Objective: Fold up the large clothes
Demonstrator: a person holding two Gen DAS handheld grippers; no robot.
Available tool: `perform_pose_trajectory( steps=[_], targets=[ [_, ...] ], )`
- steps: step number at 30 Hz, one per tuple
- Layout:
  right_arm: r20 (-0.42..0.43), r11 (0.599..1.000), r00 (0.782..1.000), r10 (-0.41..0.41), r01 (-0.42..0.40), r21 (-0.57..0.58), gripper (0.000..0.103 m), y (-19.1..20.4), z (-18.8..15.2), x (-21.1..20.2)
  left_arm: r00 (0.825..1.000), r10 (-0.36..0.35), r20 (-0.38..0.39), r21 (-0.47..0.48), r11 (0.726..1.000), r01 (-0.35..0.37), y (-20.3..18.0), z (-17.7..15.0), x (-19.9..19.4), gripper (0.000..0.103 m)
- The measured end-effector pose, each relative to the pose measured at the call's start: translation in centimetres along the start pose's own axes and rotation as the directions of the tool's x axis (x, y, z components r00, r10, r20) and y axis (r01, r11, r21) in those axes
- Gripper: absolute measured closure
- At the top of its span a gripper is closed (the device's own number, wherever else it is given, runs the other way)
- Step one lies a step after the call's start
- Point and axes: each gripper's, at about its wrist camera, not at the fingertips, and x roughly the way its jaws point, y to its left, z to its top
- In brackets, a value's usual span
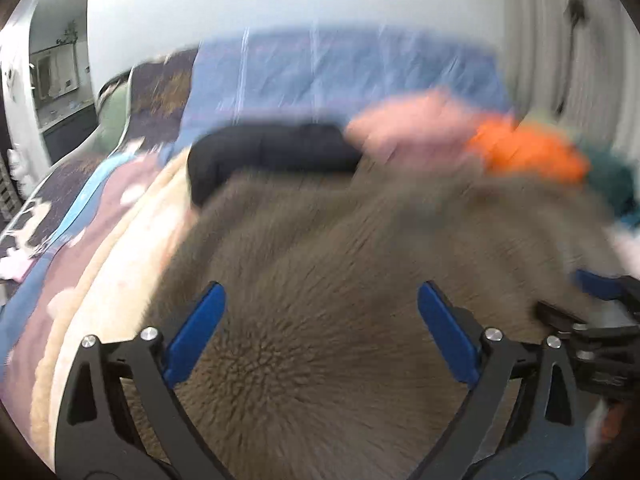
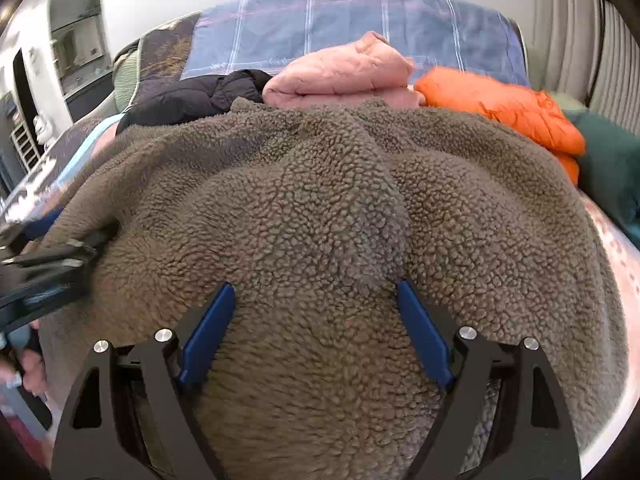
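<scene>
A large brown fleece garment (image 1: 320, 240) (image 2: 320, 184) lies spread over the bed and fills both wrist views. The left wrist view is blurred. My left gripper (image 1: 320, 288) stands open just above the fleece, its blue pads (image 1: 200, 328) wide apart; it also shows at the left edge of the right wrist view, left gripper (image 2: 48, 264). My right gripper (image 2: 315, 286) is open too, with fleece lying between its blue pads (image 2: 424, 336) and a raised fold running to the right one. The pads do not visibly press the cloth. The right gripper (image 1: 600, 320) shows at the right edge of the left wrist view.
Behind the fleece lie folded jackets: black (image 2: 192, 96), pink (image 2: 344, 72), orange (image 2: 504, 108), and a dark green garment (image 2: 612, 168). A blue plaid blanket (image 2: 340, 20) covers the bed's far end. A patterned bedcover (image 1: 80, 216) is at left. A hand (image 2: 28, 364) is at lower left.
</scene>
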Motion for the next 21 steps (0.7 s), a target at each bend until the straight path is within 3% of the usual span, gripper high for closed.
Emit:
perform_pose_trajectory(
  steps=[1,3,5,6,10,12,15,17,18,19,21],
  targets=[
    [0.006,1.0,1.0,-0.011,0.011,-0.017,0.022,0.3,-0.1,-0.3,1.0,-0.012,-0.024,-0.016,1.0,0.012,0.2,-0.6,1.2,0.008],
    [-0.006,1.0,1.0,0.007,-0.007,-0.012,0.028,0.2,0.5,-0.8,0.999,-0.037,0.021,-0.039,0.999,0.037,0.5,-0.9,0.3,0.008],
    [-0.028,0.998,0.999,0.045,-0.044,0.043,0.043,-1.0,2.1,-1.4,0.999,-0.037,0.019,-0.025,0.999,0.038,0.4,-0.6,-0.2,0.008],
    [-0.016,0.996,0.998,0.063,-0.062,0.062,0.046,-1.5,2.8,-1.8,0.999,-0.042,0.011,-0.029,0.999,0.042,0.5,-0.6,-0.2,0.008],
    [0.08,0.997,0.994,0.077,-0.079,0.026,0.052,-1.5,7.6,-2.5,0.996,-0.093,0.013,-0.091,0.991,0.094,1.3,0.6,-1.0,0.009],
    [0.082,0.995,0.992,0.092,-0.094,0.026,0.055,-1.6,9.8,-1.2,0.989,-0.142,0.035,-0.13,0.981,0.145,1.8,2.0,-1.6,0.009],
    [0.004,0.988,0.993,0.116,-0.116,0.097,0.056,-2.1,12.5,3.5,0.99,-0.11,0.084,-0.127,0.985,0.12,2.1,4.3,-1.8,0.009],
    [-0.114,0.99,0.988,0.102,-0.09,0.104,0.052,-2.1,12.2,8.1,0.99,-0.106,0.093,-0.118,0.986,0.116,1.9,5.8,-0.8,0.007],
    [-0.192,0.993,0.978,0.086,-0.069,0.093,0.048,-2.0,11.3,11.1,0.991,-0.121,0.055,-0.109,0.986,0.126,1.8,6.4,0.7,0.006],
    [-0.191,0.988,0.975,0.113,-0.091,0.122,0.048,-2.4,10.7,12.5,0.993,-0.117,0.001,-0.096,0.989,0.116,1.7,6.5,2.4,0.005],
    [-0.166,0.989,0.981,0.105,-0.086,0.118,0.047,-2.1,10.9,11.6,0.972,-0.105,-0.212,-0.106,0.991,0.084,1.6,5.8,8.2,0.004]
  ],
)
